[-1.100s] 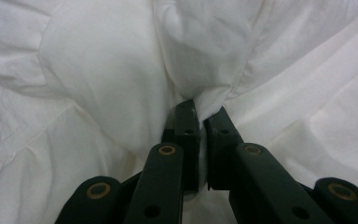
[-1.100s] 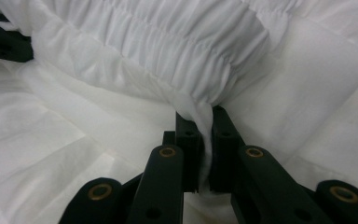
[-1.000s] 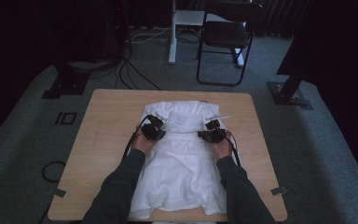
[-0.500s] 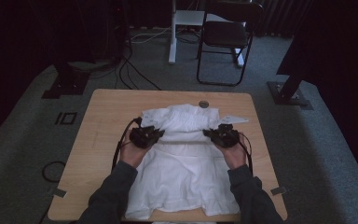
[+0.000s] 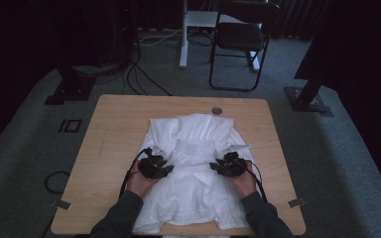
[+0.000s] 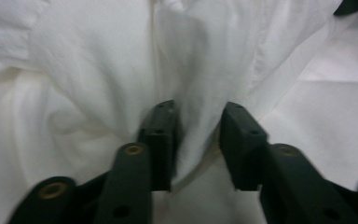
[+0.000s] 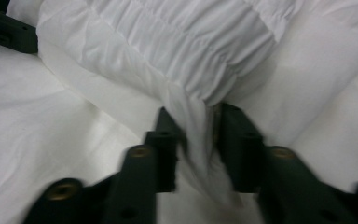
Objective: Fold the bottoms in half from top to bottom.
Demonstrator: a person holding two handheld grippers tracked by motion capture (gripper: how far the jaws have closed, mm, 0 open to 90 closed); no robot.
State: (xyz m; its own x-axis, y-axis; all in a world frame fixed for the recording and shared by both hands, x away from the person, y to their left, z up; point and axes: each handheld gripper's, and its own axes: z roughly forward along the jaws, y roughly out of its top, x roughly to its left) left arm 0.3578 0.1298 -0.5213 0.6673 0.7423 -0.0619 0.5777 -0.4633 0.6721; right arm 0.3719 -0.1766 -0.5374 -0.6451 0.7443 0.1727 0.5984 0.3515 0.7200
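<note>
White cotton-like fabric: a crumpled white garment with a gathered, shirred band (image 5: 193, 168) lies spread on the light wooden table with rounded corners (image 5: 109, 134), toward the person's side; its lower hem reaches the near table edge. The upper part is folded down over the body of the cloth.

Left gripper (image 5: 155, 166), black, two-jawed, held in the person's left hand (image 5: 140, 182), sits on the garment's left flank. In the left gripper view (image 6: 196, 140) the jaws have just been opening; they stand apart with a ridge of cloth rising between them. The cloth touches the left jaw; whether it touches the right one I cannot tell.

Right gripper (image 5: 228, 165), same make, in the right hand (image 5: 244, 181), sits on the right flank, level with its partner. Right gripper view (image 7: 193, 140): jaws likewise have just been opening, parted, with a thin fold below the shirred band hanging between them, loose rather than pinched.

Dark sleeves come in from the bottom edge. Small round grommet (image 5: 217, 110) in the tabletop beyond the garment. Black folding chair (image 5: 240, 39) on grey carpet farther back.
</note>
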